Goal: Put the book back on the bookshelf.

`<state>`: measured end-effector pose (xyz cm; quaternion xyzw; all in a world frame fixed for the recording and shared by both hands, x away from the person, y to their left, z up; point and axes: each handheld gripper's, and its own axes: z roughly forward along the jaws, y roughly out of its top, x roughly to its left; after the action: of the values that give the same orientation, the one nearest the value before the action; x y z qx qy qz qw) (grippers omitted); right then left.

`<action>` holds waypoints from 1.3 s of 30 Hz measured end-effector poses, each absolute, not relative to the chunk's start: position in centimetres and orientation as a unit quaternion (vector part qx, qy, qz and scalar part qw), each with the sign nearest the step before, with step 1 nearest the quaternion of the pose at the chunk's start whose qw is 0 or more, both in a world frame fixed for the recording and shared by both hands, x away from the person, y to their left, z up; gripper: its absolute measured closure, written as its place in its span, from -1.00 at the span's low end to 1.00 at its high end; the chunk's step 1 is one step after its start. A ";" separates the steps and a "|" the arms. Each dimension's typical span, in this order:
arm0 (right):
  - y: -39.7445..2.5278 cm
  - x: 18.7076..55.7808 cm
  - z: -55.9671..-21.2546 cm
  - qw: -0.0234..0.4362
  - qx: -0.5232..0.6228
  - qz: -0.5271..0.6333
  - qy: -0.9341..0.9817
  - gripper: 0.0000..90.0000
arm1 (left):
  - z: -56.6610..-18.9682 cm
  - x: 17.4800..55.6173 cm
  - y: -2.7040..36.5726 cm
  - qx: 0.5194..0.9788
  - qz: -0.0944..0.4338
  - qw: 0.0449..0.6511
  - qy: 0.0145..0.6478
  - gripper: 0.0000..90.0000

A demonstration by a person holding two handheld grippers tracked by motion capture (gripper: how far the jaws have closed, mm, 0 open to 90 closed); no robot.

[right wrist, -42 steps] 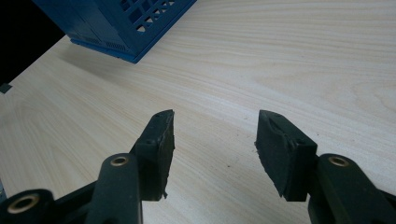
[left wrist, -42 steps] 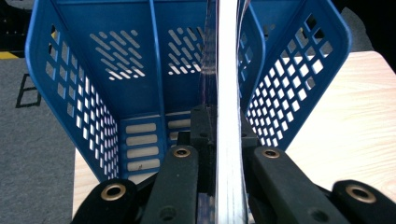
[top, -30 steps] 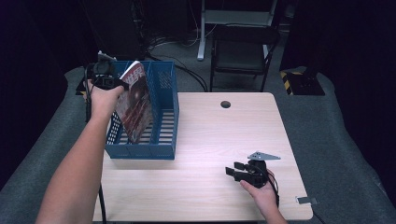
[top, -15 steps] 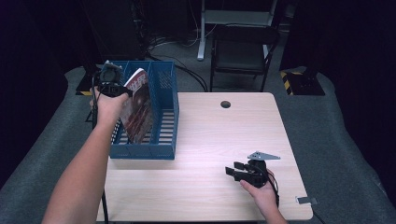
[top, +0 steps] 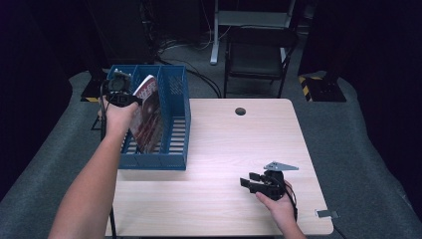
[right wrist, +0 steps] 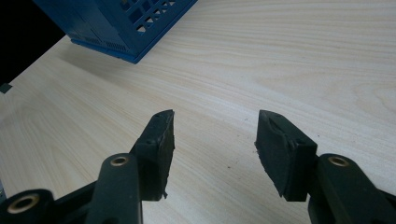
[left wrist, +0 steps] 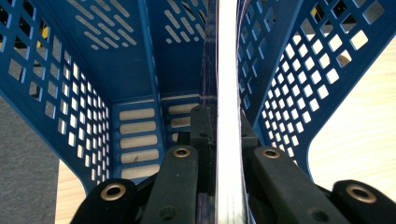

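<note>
A blue slotted file rack (top: 176, 124) stands at the table's left side. A magazine with a red cover (top: 148, 117) leans inside it, held at its top edge by my left gripper (top: 128, 94), which is shut on it. In the left gripper view the magazine's white page edge (left wrist: 229, 107) runs straight up between the two jaws, with the blue rack (left wrist: 140, 70) walls on both sides. My right gripper (top: 251, 183) rests low over the table near the front right, open, nothing between its fingers. The right gripper (right wrist: 215, 135) looks across bare wood toward the blue rack's corner (right wrist: 126, 23).
The light wooden table (top: 234, 149) has a round cable hole (top: 241, 111) near its far edge. A dark chair (top: 259, 55) stands behind the table. Grey carpet surrounds the table; a small grey tag (top: 327, 214) lies at the front right corner.
My left gripper has carried the magazine rightward and lower, deeper into the rack. The right gripper has stayed in place.
</note>
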<state>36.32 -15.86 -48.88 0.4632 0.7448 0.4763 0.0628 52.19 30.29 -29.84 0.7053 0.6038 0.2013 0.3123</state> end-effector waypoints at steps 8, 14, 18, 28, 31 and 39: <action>-15.8 36.3 -48.9 0.062 0.463 0.474 0.746 0.03 | -30.1 52.0 30.6 0.705 0.206 0.312 0.602 0.85; -15.7 36.3 -48.8 0.060 0.463 0.475 0.746 0.03 | -29.7 51.6 31.0 0.699 0.209 0.325 0.601 0.79; -15.6 36.3 -48.9 0.062 0.462 0.476 0.746 0.03 | -29.6 51.4 31.0 0.699 0.206 0.326 0.602 0.78; -15.8 36.3 -48.9 0.062 0.462 0.476 0.746 0.02 | -29.3 50.6 31.2 0.708 0.200 0.321 0.596 0.75; -15.7 36.3 -48.9 0.061 0.463 0.475 0.746 0.02 | -29.1 50.3 31.3 0.714 0.197 0.317 0.593 0.75; -15.9 36.3 -48.9 0.064 0.462 0.476 0.746 0.02 | -28.4 49.4 31.5 0.721 0.195 0.314 0.586 0.76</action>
<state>36.30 -15.86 -48.90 0.4616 0.7458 0.4760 0.0643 49.35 31.48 -28.43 0.7210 0.5858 0.1953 0.3145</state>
